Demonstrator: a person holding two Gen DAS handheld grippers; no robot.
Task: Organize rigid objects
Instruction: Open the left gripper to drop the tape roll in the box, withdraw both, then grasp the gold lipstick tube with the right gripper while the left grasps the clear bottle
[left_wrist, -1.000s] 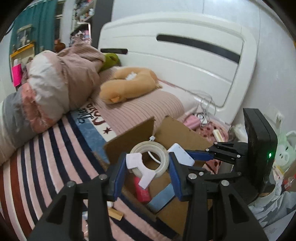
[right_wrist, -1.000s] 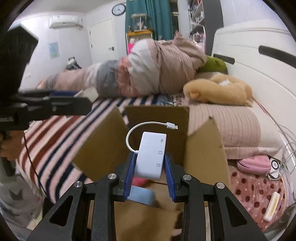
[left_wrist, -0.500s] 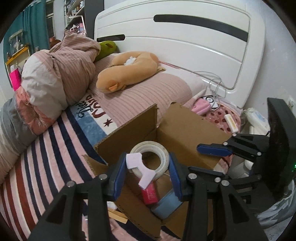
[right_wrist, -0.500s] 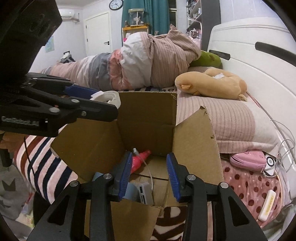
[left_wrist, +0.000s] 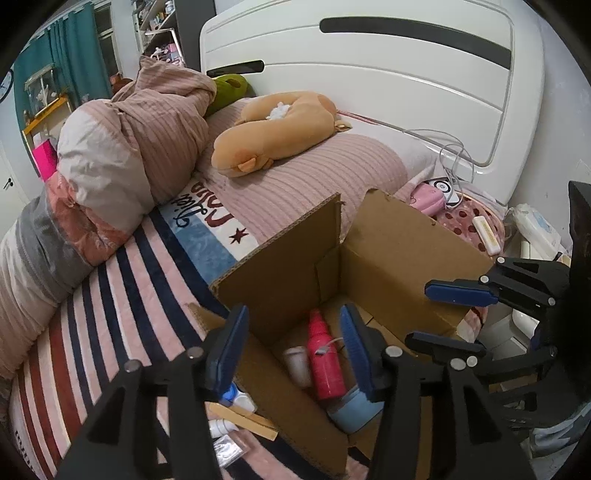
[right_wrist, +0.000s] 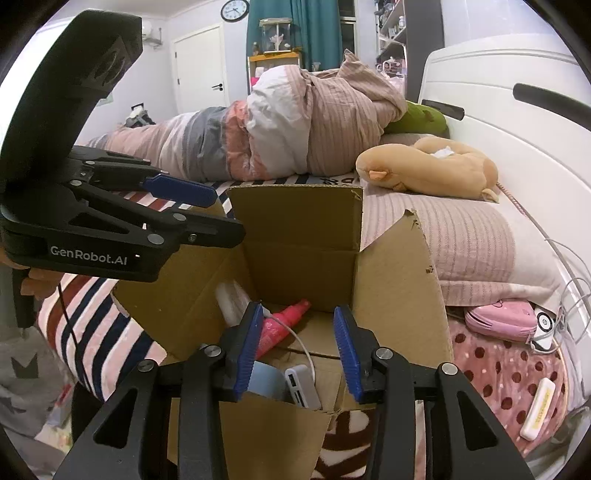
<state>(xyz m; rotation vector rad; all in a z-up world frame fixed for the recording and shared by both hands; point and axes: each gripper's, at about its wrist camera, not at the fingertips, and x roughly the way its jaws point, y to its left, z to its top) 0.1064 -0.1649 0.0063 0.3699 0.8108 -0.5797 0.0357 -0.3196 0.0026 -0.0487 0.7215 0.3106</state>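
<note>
Now both grippers hang over the cardboard box (left_wrist: 388, 251); the left gripper (left_wrist: 291, 350) has wide, empty jaws; the right gripper (right_wrist: 299, 354) too; the pink bottle (left_wrist: 327, 365) lies below, inside.

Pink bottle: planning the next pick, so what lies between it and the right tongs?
In the right wrist view, only a thin white cable crosses between the pink bottle and the open right tongs.

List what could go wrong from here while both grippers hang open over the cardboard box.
1. The left gripper and right gripper hang close together over the cardboard box, so they might collide when pulling away.
2. The white cable loops up below the right gripper's fingers and could snag.
3. Small items lie beside the box, easily missed.
</note>
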